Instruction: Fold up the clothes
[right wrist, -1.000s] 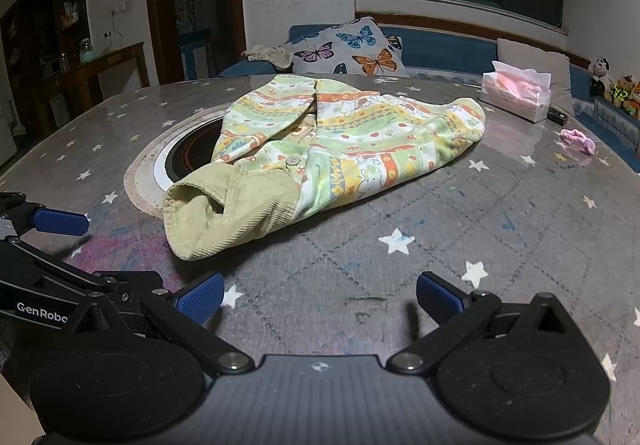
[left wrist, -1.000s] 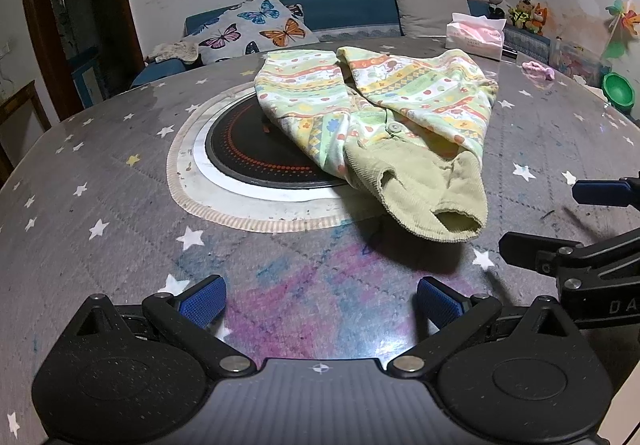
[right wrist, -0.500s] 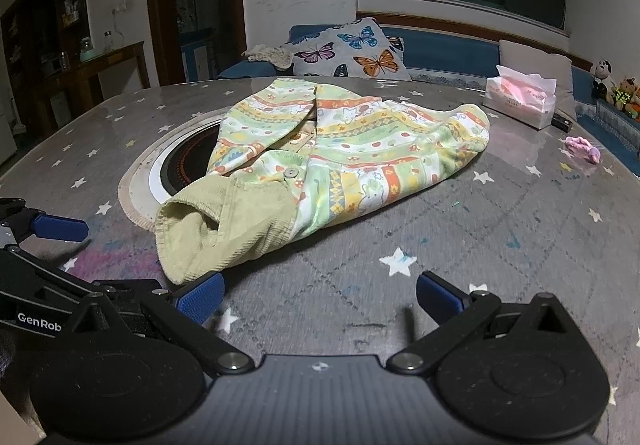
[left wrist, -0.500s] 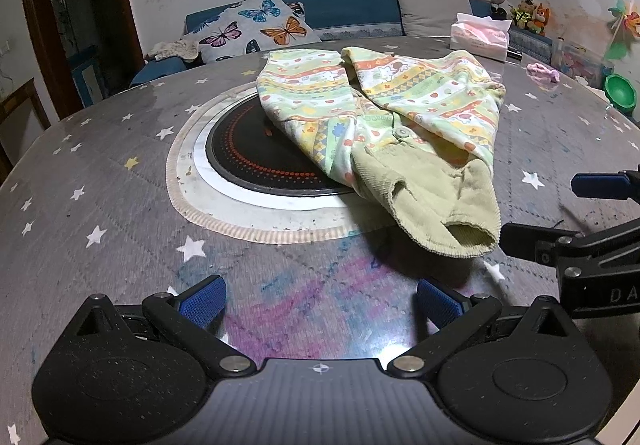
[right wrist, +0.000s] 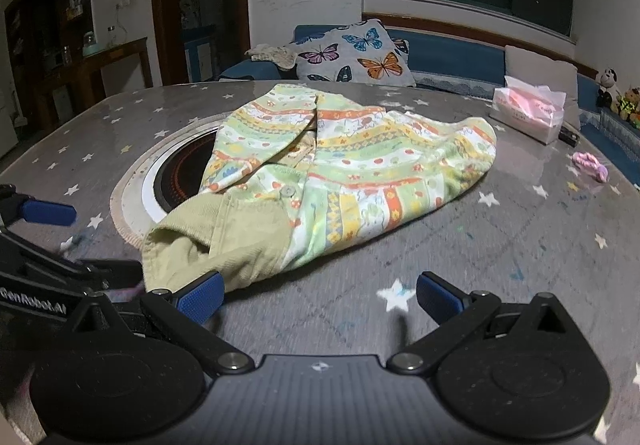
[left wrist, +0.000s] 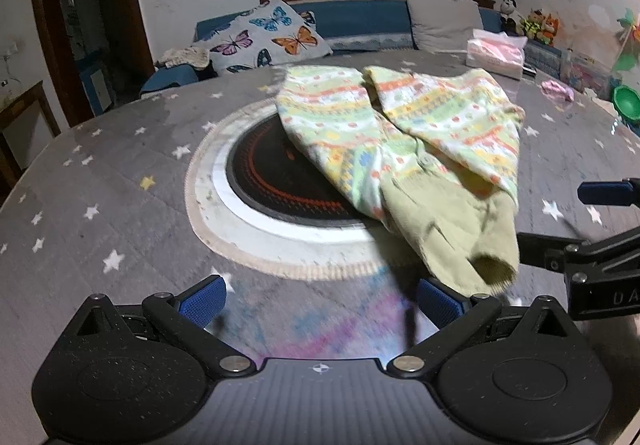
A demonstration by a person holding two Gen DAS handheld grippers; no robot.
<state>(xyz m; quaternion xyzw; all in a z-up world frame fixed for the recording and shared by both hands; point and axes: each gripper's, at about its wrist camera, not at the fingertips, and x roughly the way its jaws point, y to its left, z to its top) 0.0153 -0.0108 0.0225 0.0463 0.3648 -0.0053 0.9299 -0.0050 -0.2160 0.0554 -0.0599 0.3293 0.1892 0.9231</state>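
A small patterned garment (left wrist: 404, 133) (right wrist: 360, 165) in green, yellow and orange stripes lies folded on the round grey table (left wrist: 100, 185). Its olive corduroy end (left wrist: 452, 241) (right wrist: 216, 237) points toward me. My left gripper (left wrist: 320, 297) is open and empty, its right blue pad (left wrist: 438, 303) close below the olive hem. My right gripper (right wrist: 318, 297) is open too, its left blue pad (right wrist: 200, 295) at the olive hem's near edge. Each gripper shows at the edge of the other's view.
A black round hotplate (left wrist: 280, 181) with a white ring sits in the table's middle, partly under the garment. A pink tissue pack (right wrist: 528, 113), a pink scrunchie (right wrist: 590, 165) and a green bowl (left wrist: 626, 101) lie at the far right. A sofa with a butterfly pillow (right wrist: 356, 53) stands behind.
Both grippers have moved forward toward the garment's olive end, which now looks larger and closer. The jaws stay open. The garment has not moved.
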